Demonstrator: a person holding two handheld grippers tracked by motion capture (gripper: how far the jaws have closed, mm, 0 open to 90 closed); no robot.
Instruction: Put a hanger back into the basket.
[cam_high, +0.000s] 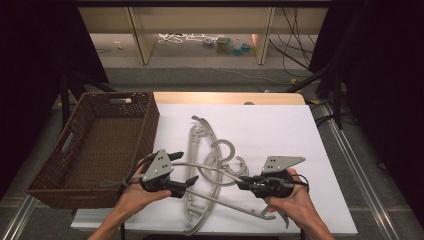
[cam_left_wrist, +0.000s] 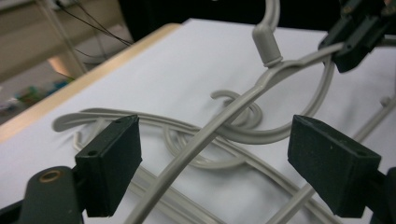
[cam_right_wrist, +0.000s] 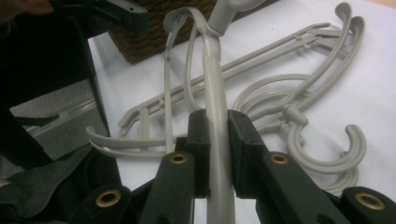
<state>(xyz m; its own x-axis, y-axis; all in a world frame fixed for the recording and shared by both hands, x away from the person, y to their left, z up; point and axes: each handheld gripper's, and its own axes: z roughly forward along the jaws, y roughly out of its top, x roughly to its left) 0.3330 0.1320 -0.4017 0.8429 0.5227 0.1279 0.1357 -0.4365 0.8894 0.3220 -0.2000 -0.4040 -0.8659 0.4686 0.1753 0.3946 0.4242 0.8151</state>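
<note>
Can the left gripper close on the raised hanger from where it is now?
Probably yes. The left gripper is open with the raised hanger passing between its jaws, nothing blocking. The right gripper holds its other arm.

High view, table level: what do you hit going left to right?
Wicker basket → left gripper, jaws open around the lifted hanger's arm → pile of grey hangers → right gripper, shut on the lifted hanger → bare white tabletop.
</note>
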